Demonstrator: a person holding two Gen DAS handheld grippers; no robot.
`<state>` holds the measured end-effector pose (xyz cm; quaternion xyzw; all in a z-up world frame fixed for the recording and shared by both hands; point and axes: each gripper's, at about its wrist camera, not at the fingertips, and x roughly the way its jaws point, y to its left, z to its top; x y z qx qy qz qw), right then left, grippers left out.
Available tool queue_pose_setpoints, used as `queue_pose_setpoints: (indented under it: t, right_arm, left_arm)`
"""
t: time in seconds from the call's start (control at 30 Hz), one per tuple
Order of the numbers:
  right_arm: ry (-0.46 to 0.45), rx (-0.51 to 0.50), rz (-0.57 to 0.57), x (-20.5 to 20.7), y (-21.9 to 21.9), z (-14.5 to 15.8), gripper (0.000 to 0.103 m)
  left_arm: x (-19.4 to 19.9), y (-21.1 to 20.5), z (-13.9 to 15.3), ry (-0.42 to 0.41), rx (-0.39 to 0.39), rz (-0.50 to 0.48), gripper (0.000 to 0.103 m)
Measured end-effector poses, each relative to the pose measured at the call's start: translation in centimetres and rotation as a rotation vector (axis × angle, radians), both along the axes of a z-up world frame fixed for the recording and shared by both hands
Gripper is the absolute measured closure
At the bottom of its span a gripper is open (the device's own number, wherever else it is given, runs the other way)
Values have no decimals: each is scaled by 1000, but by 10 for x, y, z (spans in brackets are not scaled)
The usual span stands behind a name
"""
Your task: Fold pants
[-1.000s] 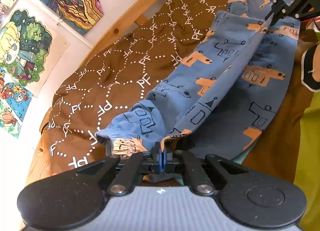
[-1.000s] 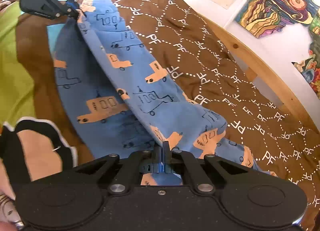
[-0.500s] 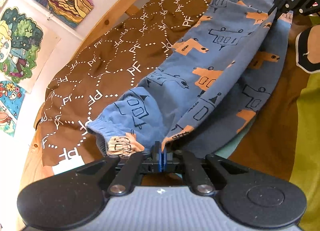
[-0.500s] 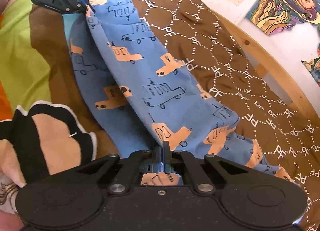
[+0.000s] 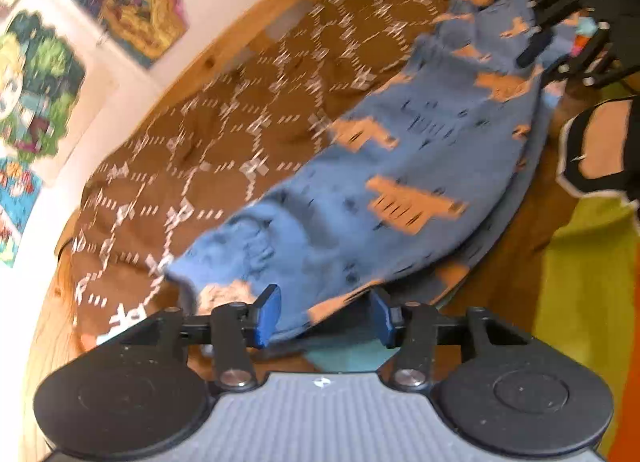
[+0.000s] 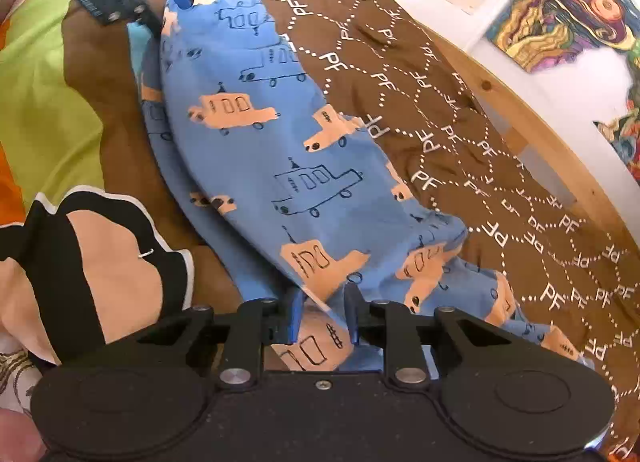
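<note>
- My left gripper (image 5: 324, 316): jaws spread apart, blue pads either side of the pants' (image 5: 380, 190) near edge, clamping nothing.
- My right gripper (image 6: 322, 316): jaws likewise parted, the cloth's edge lying loose between them.
- Pants (image 6: 280, 166): blue with orange vehicles, one leg laid over the other, stretching ahead of both tools across the brown bedspread (image 6: 460, 110).
- Wooden bed rail (image 6: 520, 102): beyond the bedspread, under the wall pictures.

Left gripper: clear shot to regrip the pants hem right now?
Probably yes. The left gripper is open with the pants edge lying right between its fingers, nothing on top. The right gripper, also open, sits at the far end.
</note>
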<state>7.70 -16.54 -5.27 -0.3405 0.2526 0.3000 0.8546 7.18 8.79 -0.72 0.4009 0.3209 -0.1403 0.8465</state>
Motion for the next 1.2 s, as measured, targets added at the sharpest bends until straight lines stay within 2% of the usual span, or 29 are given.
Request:
queue_pose_setpoints:
  t: [0.13,0.23,0.27,0.33,0.4,0.5,0.7,0.87,0.93,0.97,1.0,1.03,1.07,1.1,1.17,1.2]
  right_arm:
    - [10,15,4,0,-3,1,80]
    - [7,7,17,-4,-2,1,84]
    - [8,7,18,-5,-2,1,86]
    - [10,8,22,-5,-2,1,88]
    - [11,10,29,-6,-3,0,94]
    - [6,1,37,-8,-3,-1,103]
    - [21,-15,68,-11,-5,4,103]
    - [38,-54,95,-18,-2,0,103]
    - [39,-65,94,-17,-1,-5,103]
    - [41,-59,89,-17,-1,-5,98]
    - [44,-50,82,-17,-3,-4,91]
    - [46,-41,71,-16,-6,-1,84]
    - [48,-24,57,-16,-10,2,66]
    - [47,6,38,-16,-18,7,48]
    - [50,72,-25,-13,-36,17,35]
    - [49,97,-66,-11,-46,21,30]
  left_arm:
    - [-5,-28,-19,10,55,-89,49]
    - [-9,-43,-36,21,109,-141,55]
    - [-9,-45,-40,25,126,-149,58]
    - [-6,-46,-45,36,142,-139,72]
    - [-2,-43,-44,51,121,-110,88]
    - [4,-35,-39,58,74,-74,100]
    - [1,-34,-40,69,97,-124,102]
    - [5,-30,-46,85,98,-118,101]
    - [5,-32,-49,89,100,-113,96]
    - [6,-32,-49,83,95,-109,90]
    - [6,-33,-46,90,80,-103,67]
    - [7,-35,-42,95,56,-96,51]
    - [5,-37,-36,90,16,-96,29]
    - [2,-39,-31,79,-30,-105,23]
    - [1,-49,-23,72,-89,-118,23]
    - [3,-58,-20,60,-120,-118,19]
